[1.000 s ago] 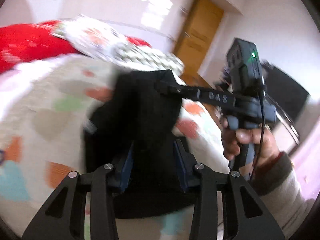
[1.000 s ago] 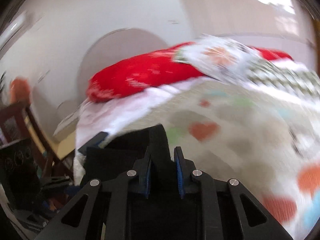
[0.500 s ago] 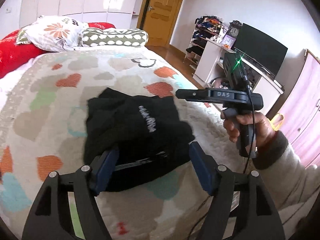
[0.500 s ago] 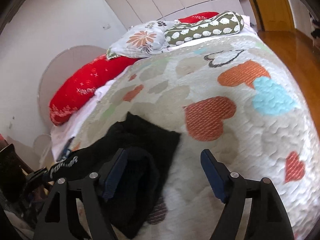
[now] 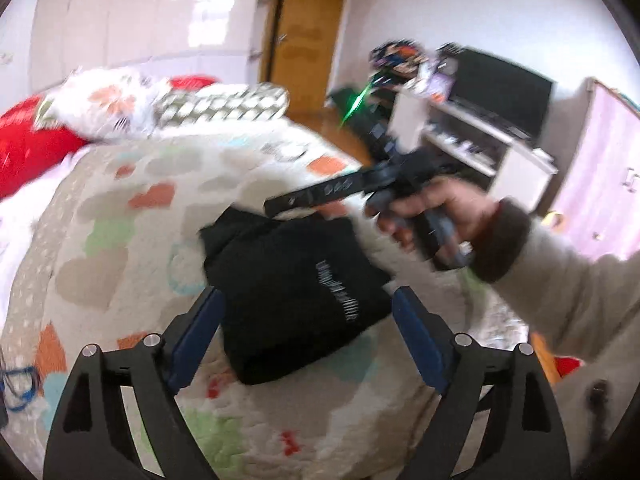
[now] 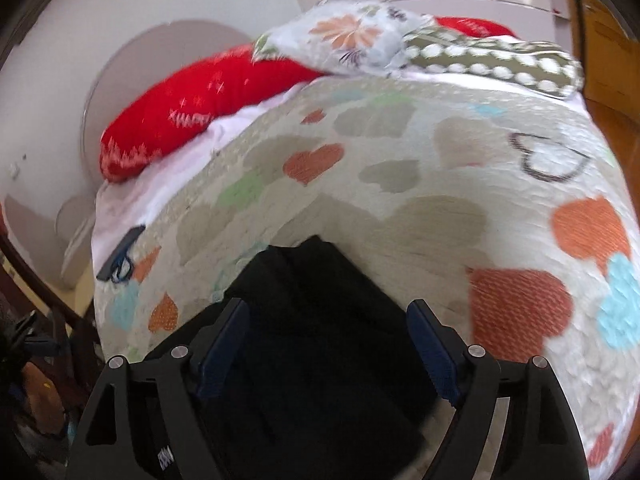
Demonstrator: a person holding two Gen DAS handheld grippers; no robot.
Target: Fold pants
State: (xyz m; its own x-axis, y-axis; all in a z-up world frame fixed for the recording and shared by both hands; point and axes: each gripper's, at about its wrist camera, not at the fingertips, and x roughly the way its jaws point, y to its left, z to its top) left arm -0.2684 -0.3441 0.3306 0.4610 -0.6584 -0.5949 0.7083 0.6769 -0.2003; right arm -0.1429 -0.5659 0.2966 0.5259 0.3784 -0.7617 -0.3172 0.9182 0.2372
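The black pants [image 5: 280, 268] lie folded in a compact bundle on the heart-patterned bed cover [image 5: 120, 220], white lettering facing up. My left gripper [image 5: 306, 296] hovers just before the bundle, its jaws opening wide, and its blue pads do not touch the cloth. In the right wrist view the pants [image 6: 316, 276] fill the space between the blue pads of my right gripper [image 6: 328, 306], whose jaws are opening and stand clear of the fabric. A hand holds the right gripper [image 5: 320, 196] over the bundle's far edge in the left wrist view.
A red bolster [image 6: 180, 112], a floral pillow [image 6: 348, 40] and a dotted pillow [image 6: 492, 60] lie at the bed's head. A dark flat object [image 6: 120, 258] rests near the left bed edge. A wooden door [image 5: 308, 36] and a white stand with a TV [image 5: 500, 88] are beyond the bed.
Both grippers have gone from shut on the black cloth to wide open. The pants now lie released on the bed. The right gripper has dropped closer over the bundle.
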